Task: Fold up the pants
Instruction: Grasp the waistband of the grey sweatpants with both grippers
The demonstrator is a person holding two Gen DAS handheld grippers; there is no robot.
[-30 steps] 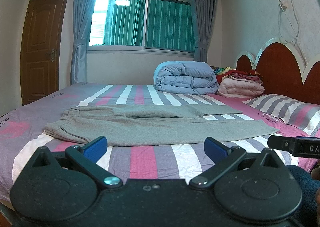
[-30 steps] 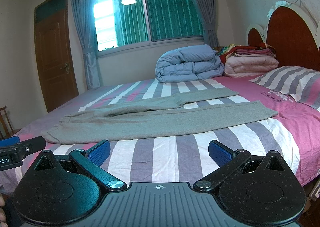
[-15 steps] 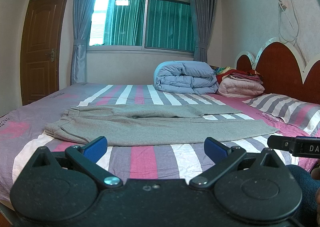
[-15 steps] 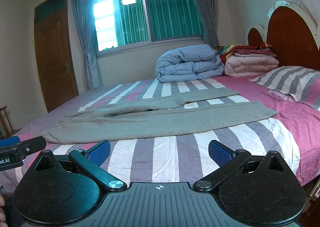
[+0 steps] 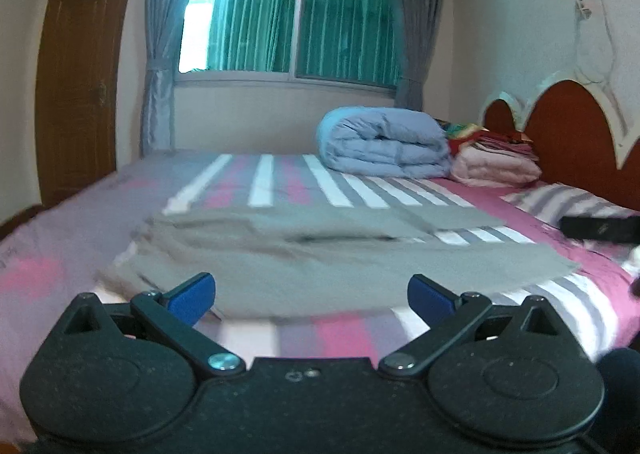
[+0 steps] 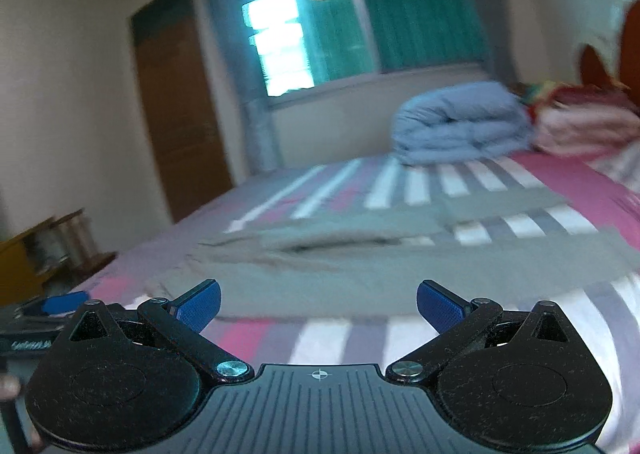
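Grey pants (image 5: 320, 254) lie spread flat across the striped bed, waist to the left, legs running right; the right wrist view shows the pants (image 6: 360, 266) too, blurred. My left gripper (image 5: 312, 296) is open, its blue pads wide apart just short of the near edge of the pants, holding nothing. My right gripper (image 6: 318, 304) is open as well, hovering at the near edge of the cloth. The right gripper's tip (image 5: 600, 228) shows at the right of the left wrist view, and the left gripper's tip (image 6: 52, 306) at the left of the right wrist view.
The bed (image 5: 340, 330) has a pink, grey and white striped sheet. A rolled blue duvet (image 5: 384, 142) and stacked pink bedding (image 5: 496, 166) sit at the far side by the headboard (image 5: 572, 126). A striped pillow (image 5: 568, 202) lies right. A door (image 6: 180, 114) and wooden furniture (image 6: 36, 254) stand left.
Both grippers have moved forward toward the pants, and both views are now blurred by motion. The right gripper has also swung left. The pants lie as before.
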